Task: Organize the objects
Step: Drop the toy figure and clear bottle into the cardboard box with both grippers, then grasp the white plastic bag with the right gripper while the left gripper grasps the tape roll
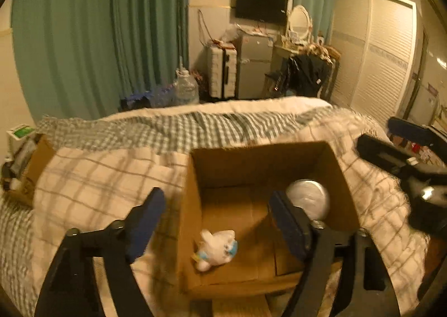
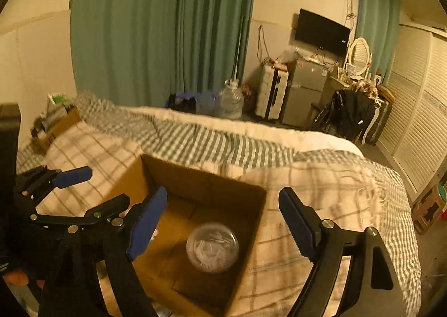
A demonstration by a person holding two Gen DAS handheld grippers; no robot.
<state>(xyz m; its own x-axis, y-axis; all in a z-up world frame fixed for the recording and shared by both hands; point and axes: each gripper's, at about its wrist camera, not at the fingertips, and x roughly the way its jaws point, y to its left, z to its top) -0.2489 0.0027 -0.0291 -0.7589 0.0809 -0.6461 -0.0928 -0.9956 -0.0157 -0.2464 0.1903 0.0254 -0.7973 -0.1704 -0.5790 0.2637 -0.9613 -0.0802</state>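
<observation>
An open cardboard box [image 1: 192, 205] sits on the bed, also in the right wrist view [image 2: 201, 174]. Inside lie a small white plush toy [image 1: 216, 248] at the near left and a round clear lidded container [image 1: 308, 201] at the right, also seen in the right wrist view [image 2: 212, 247]. My left gripper [image 1: 216, 216] is open and empty above the box's near left part; it also shows in the right wrist view [image 2: 69, 197]. My right gripper [image 2: 223, 219] is open and empty above the container; it shows at the right edge of the left wrist view [image 1: 391, 143].
The box rests on a checked blanket [image 1: 106, 177] over the bed. A second cardboard box [image 1: 30, 169] with items stands at the bed's far left. Beyond the bed are a water jug [image 1: 185, 88], a suitcase, a small fridge [image 1: 254, 65] and a wardrobe.
</observation>
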